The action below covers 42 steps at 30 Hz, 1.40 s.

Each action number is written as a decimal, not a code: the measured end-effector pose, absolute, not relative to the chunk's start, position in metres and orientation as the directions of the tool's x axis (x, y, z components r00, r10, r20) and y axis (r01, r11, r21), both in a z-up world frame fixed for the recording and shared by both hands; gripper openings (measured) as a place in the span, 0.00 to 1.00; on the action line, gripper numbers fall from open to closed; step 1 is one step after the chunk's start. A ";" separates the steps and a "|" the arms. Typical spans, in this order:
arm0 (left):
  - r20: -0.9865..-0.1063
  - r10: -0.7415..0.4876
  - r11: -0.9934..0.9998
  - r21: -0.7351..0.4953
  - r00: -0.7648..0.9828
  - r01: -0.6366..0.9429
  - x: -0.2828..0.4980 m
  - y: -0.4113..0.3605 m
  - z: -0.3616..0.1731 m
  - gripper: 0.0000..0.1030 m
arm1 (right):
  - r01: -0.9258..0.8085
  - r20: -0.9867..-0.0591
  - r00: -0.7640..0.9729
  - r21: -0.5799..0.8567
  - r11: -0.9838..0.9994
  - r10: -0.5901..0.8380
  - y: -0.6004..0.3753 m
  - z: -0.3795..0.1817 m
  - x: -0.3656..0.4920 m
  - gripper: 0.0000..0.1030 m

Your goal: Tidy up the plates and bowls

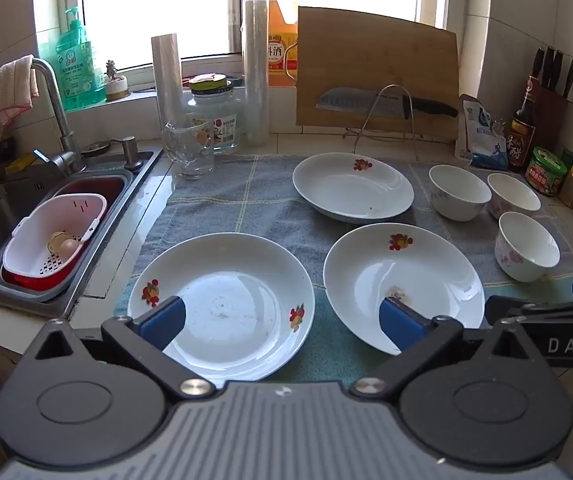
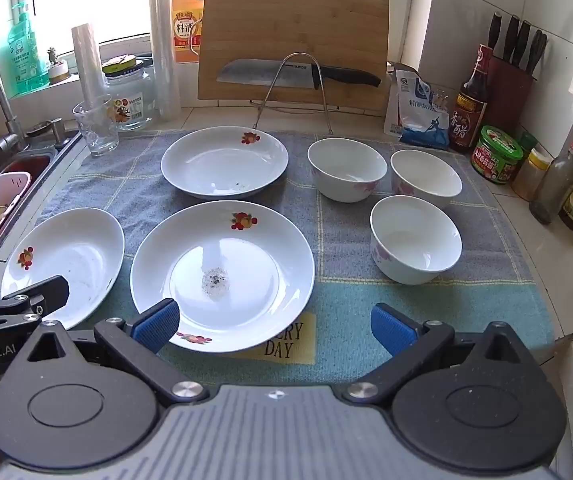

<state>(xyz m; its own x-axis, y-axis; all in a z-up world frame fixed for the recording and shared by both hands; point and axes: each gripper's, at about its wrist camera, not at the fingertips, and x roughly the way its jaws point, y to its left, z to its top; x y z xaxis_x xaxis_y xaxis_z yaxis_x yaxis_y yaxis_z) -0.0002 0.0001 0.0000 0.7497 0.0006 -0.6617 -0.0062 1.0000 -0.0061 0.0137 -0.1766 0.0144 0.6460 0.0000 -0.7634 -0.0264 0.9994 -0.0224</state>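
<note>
Three white plates with fruit prints lie on a grey-blue cloth [image 2: 342, 304]: a left plate [image 1: 222, 304] [image 2: 66, 260], a middle plate [image 1: 402, 280] [image 2: 222, 272] and a far plate [image 1: 352, 186] [image 2: 224, 162]. Three white bowls with pink flowers stand upright to the right: a near bowl [image 1: 526, 246] [image 2: 416, 238], a far-left bowl [image 1: 460, 192] [image 2: 346, 168] and a far-right bowl [image 1: 512, 196] [image 2: 426, 178]. My left gripper [image 1: 282, 322] is open and empty above the near edge of the left plate. My right gripper [image 2: 274, 326] is open and empty above the near edge of the middle plate.
A sink [image 1: 42, 216] with a white colander lies at the left. A glass mug [image 1: 190, 152], jar, film rolls, cutting board [image 1: 378, 72] with a knife and wire rack stand behind. Sauce bottles and jars [image 2: 498, 156] line the right wall.
</note>
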 end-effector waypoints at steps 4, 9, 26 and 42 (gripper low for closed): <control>-0.666 -0.009 1.000 -0.020 0.746 -0.006 0.000 0.003 0.000 0.99 | -0.029 -0.763 0.646 -0.027 0.999 -0.002 -0.176 0.013 0.013 1.00; -0.658 -0.008 1.000 -0.011 0.753 0.001 0.000 0.006 0.000 0.99 | -0.027 -0.761 0.649 -0.028 0.999 -0.004 -0.178 0.020 0.014 1.00; -0.654 -0.003 1.000 -0.001 0.756 0.003 0.000 -0.002 0.006 0.99 | -0.021 -0.759 0.651 -0.035 0.999 -0.013 -0.178 0.019 0.017 1.00; -0.652 -0.002 1.000 0.000 0.758 0.002 0.000 -0.001 0.007 0.99 | -0.026 -0.758 0.652 -0.041 0.999 -0.015 -0.179 0.019 0.021 1.00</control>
<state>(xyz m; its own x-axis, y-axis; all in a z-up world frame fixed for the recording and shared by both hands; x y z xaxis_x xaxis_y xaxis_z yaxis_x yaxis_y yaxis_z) 0.0003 -0.0006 0.0066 0.7579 -0.0016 -0.6524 0.0023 1.0000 0.0002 0.0212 -0.1791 0.0195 0.6525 -0.0146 -0.7577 -0.0256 0.9988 -0.0413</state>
